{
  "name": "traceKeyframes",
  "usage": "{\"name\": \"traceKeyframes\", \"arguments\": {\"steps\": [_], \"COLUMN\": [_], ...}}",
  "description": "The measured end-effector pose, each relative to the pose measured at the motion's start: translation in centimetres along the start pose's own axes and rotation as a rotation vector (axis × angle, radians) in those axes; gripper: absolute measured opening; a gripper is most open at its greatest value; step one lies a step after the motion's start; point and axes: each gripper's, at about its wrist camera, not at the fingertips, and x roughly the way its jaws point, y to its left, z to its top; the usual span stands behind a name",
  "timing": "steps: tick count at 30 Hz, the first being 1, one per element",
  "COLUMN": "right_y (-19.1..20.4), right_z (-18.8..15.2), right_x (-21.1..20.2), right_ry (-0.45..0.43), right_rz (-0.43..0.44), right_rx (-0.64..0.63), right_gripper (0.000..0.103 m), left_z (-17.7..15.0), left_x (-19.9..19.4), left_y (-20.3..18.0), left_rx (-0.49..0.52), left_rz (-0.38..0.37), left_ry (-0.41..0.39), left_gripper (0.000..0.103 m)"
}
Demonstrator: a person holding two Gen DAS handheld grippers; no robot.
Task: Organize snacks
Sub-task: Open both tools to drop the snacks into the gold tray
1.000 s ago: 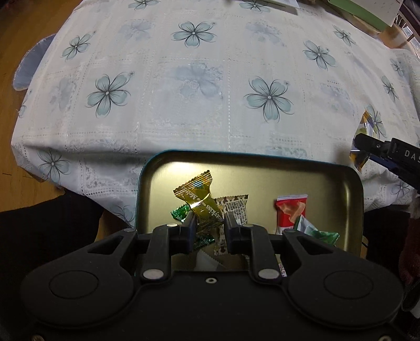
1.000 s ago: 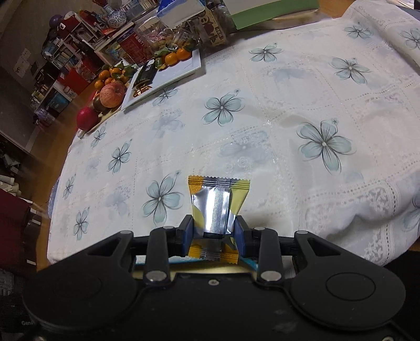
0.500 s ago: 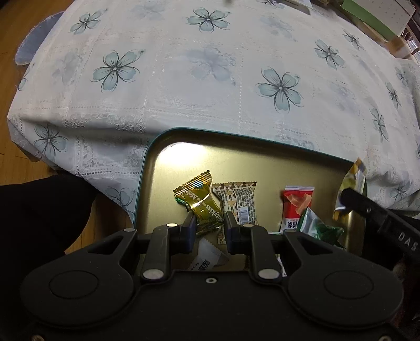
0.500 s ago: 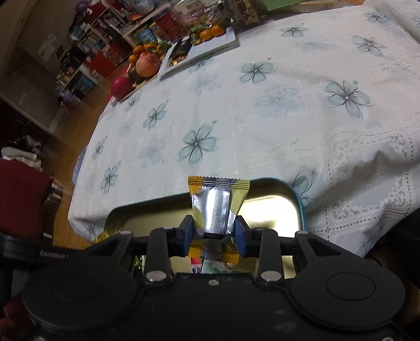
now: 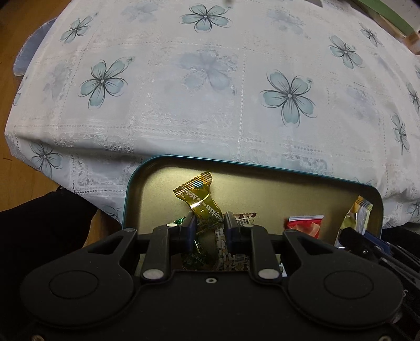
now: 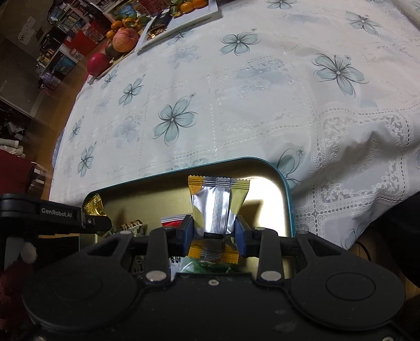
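Note:
A teal-rimmed tin with a gold inside (image 5: 262,168) (image 6: 287,194) sits just below the table's near edge. My left gripper (image 5: 209,225) is shut on a gold twist-wrapped candy (image 5: 203,200) that stands up out of the tin. In the tin lie a brown patterned wrapper (image 5: 242,217), a red packet (image 5: 304,225) and green wrappers. My right gripper (image 6: 213,228) is shut on a silver and yellow snack packet (image 6: 218,202), held over the tin's right half. Each gripper shows in the other's view: the right gripper (image 5: 367,244), the left gripper (image 6: 86,220).
A white tablecloth with blue flowers (image 5: 210,91) covers the table beyond the tin. At the far corner stand a tray of fruit with an apple (image 6: 124,39) and oranges (image 6: 194,3). Wooden floor and cluttered shelves (image 6: 60,47) lie to the left.
Both grippers have come down toward the tin, which now fills more of each view. The right gripper carried its packet from over the tablecloth to over the tin. Both grips are unchanged.

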Motion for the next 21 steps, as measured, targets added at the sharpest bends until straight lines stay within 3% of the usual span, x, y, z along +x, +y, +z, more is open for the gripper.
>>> {"name": "traceKeyframes", "arguments": {"steps": [7, 9, 21], "right_y": [0.4, 0.5, 1.0], "right_z": [0.0, -0.1, 0.0], "right_x": [-0.1, 0.0, -0.7], "right_ry": [-0.013, -0.007, -0.058], "right_rz": [-0.02, -0.02, -0.013], "right_rx": [-0.027, -0.031, -0.035], "right_gripper": [0.037, 0.037, 0.037], "left_z": [0.5, 0.5, -1.3], "left_x": [0.3, 0.3, -1.0], "left_y": [-1.0, -1.3, -0.9], "left_rx": [0.045, 0.058, 0.044], "left_rz": [0.048, 0.063, 0.05], "left_ry": [-0.02, -0.029, -0.08], "left_gripper": [0.031, 0.036, 0.036]}}
